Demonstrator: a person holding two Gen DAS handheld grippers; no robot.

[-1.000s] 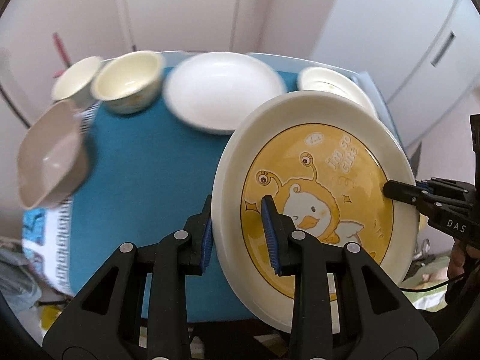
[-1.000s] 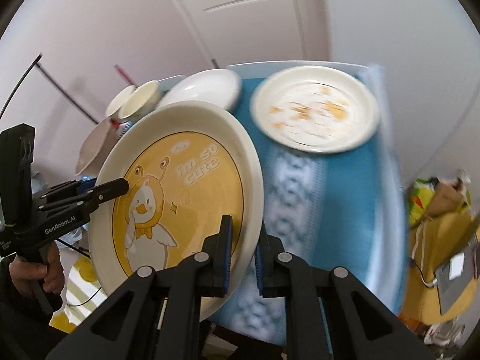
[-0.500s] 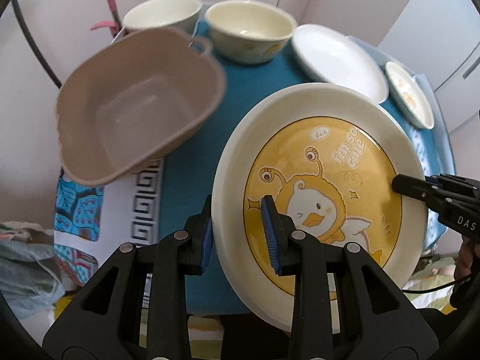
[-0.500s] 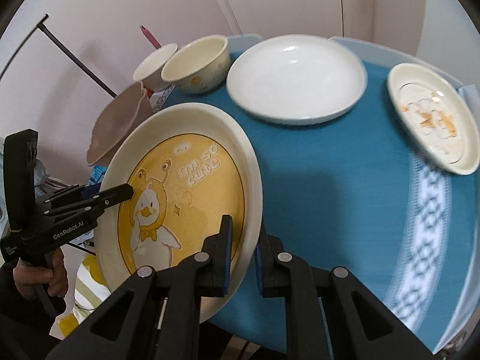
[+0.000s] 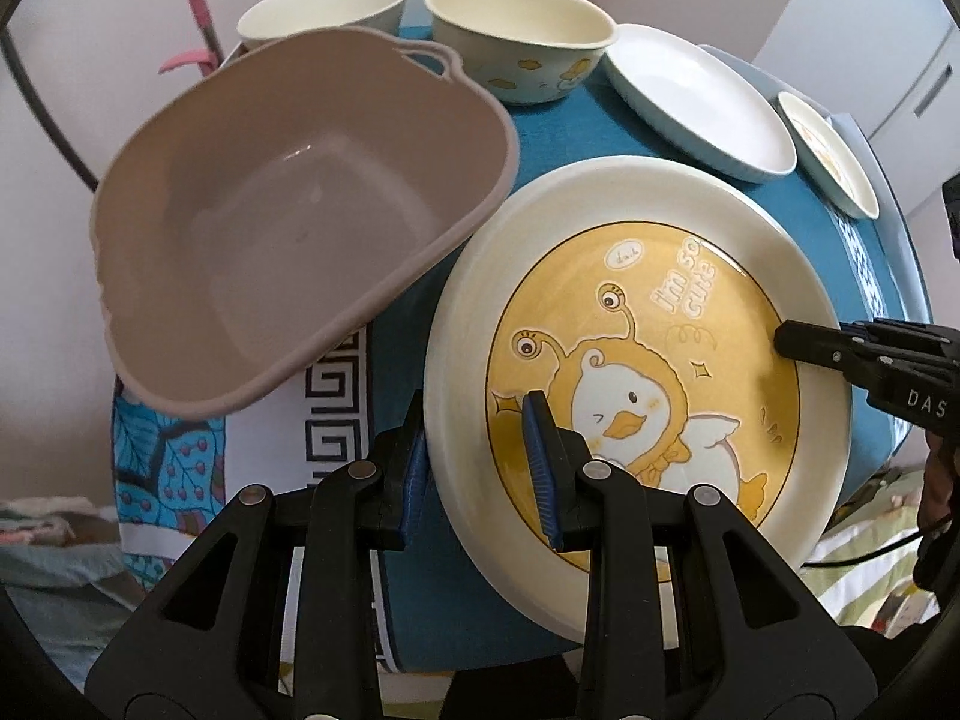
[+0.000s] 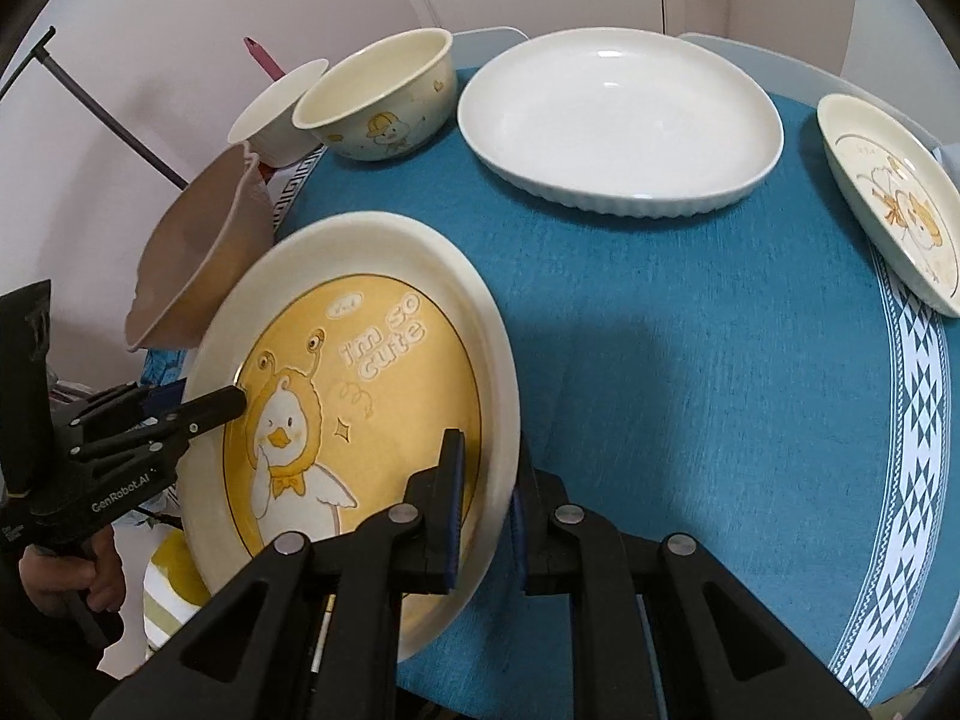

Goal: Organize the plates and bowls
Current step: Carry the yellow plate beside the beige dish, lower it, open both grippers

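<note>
Duck plate (image 5: 636, 360) held tilted above the counter (image 6: 690, 360) edge, beside the beige basin (image 5: 288, 240). The left hand-held gripper (image 5: 480, 468) and right hand-held gripper (image 6: 486, 498) each clamp opposite rims (sharing the load, presumably for steadiness).

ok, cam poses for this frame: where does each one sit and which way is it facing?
Left wrist: on the left tongs, looking forward over the duck plate toward the beige basin; the right tongs enter from the right.
Right wrist: on the right tongs, facing the teal tablecloth and white dish; the left tongs and a hand show at left.
Shared: duck plate, basin, both bowls, white dish.
</note>
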